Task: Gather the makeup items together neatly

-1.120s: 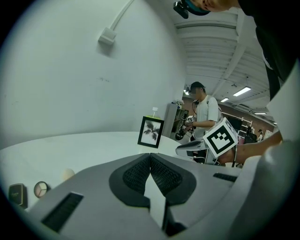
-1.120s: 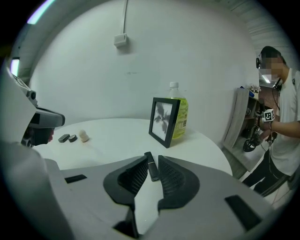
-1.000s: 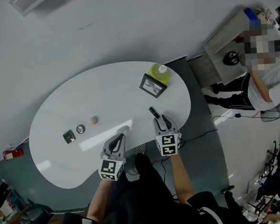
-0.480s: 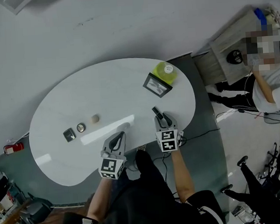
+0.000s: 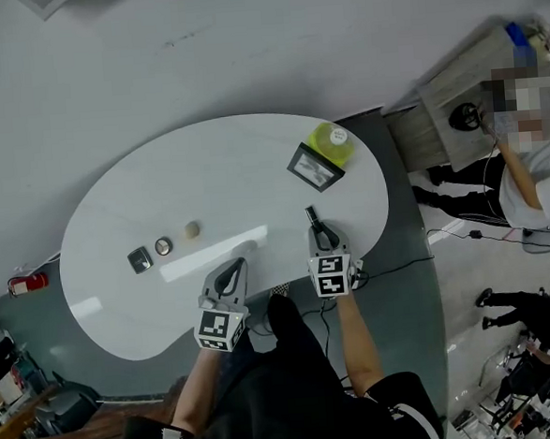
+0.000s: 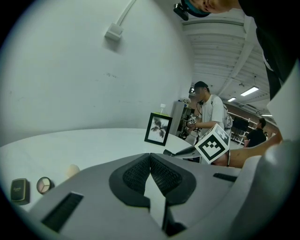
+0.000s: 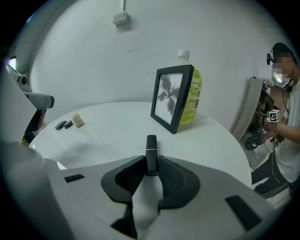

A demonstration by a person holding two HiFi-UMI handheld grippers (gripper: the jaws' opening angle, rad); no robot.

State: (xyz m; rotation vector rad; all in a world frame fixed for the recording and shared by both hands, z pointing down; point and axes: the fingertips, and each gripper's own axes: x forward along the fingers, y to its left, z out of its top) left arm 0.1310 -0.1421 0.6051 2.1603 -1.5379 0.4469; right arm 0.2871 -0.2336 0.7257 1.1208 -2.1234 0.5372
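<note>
Right claw [image 7: 151,161]: jaws have just been closing and now stand clamped on the near end of a black lipstick tube [image 7: 151,152] with a thin gold band. The rest of the tube projects beyond the pads and points towards the picture frame [image 5: 313,167]. The tube sits near the frame, on the frame's side facing the person holding the claws. Whether it rests on the white worktop [image 5: 206,172] or is raised just clear of it cannot be told. Left claw [image 6: 150,157]: jaws together, pads meeting at the tips, nothing between them. It is held near the worktop's near edge, well apart from the frame and to its left in the head view. A yellow-green bottle [image 5: 332,141] with a white cap stands upright just behind the frame. Three further makeup items lie in a short row well apart from the frame, towards the opposite end of the worktop. Nearest the frame is a beige sponge [image 5: 192,229], then a round compact [image 5: 163,245], then a dark square compact [image 5: 140,260].
</note>
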